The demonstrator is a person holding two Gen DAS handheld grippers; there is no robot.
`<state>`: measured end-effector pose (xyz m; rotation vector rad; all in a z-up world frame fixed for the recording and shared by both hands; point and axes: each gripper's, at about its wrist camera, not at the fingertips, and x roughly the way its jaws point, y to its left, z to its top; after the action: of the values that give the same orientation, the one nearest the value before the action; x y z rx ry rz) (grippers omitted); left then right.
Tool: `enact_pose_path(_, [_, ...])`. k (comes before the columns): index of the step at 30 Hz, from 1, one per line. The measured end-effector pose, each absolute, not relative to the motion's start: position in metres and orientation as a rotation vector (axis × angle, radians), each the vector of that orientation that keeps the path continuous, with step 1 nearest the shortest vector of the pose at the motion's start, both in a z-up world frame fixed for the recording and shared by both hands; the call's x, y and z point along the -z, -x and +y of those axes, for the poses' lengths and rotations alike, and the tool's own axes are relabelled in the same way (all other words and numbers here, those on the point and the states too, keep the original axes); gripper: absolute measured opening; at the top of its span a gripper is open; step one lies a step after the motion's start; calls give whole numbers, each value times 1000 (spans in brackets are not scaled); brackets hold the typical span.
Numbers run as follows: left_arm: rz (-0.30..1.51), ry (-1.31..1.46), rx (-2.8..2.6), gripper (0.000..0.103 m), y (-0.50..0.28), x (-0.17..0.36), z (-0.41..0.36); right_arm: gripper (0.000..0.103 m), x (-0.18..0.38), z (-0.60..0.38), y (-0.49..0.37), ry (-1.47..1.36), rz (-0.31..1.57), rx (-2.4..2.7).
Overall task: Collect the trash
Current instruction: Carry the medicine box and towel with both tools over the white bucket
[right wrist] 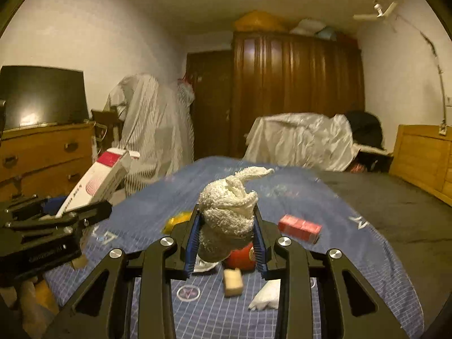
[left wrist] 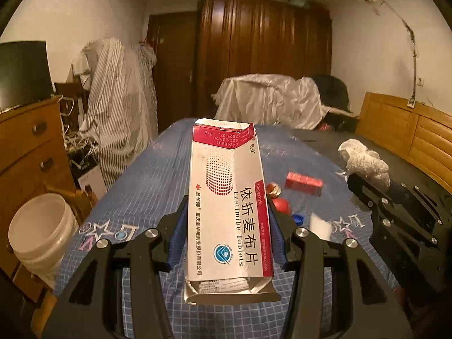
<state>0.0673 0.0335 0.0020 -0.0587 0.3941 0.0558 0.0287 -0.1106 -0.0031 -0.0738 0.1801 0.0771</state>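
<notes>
My left gripper [left wrist: 228,212] is shut on a white and red tablet box [left wrist: 226,192], held above the blue bed sheet [left wrist: 158,175]; the box also shows in the right wrist view [right wrist: 96,183]. My right gripper [right wrist: 227,226] is shut on a crumpled white tissue wad [right wrist: 228,203], which also shows in the left wrist view [left wrist: 364,161]. On the sheet lie a small red box [right wrist: 299,227], a red round lid [right wrist: 240,257], a yellow item [right wrist: 176,220], a tan block [right wrist: 233,282] and a white paper scrap [right wrist: 267,296]. A blue cap [left wrist: 298,219] lies by the red lid.
A white plastic bucket [left wrist: 39,228] stands left of the bed beside a wooden dresser [left wrist: 25,152]. A wooden headboard [left wrist: 409,130] runs along the right. Covered furniture [left wrist: 271,99] and a dark wardrobe [left wrist: 262,36] stand beyond the bed.
</notes>
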Motion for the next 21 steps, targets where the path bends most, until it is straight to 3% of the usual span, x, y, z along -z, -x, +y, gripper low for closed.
enact_pose_path(5, [312, 17, -41, 48, -55, -9, 17, 34, -6, -120, -5, 44, 94, -42])
enact_pose_path(21, [288, 28, -32, 48, -48, -9, 19, 34, -6, -130, 9, 31, 92, -16])
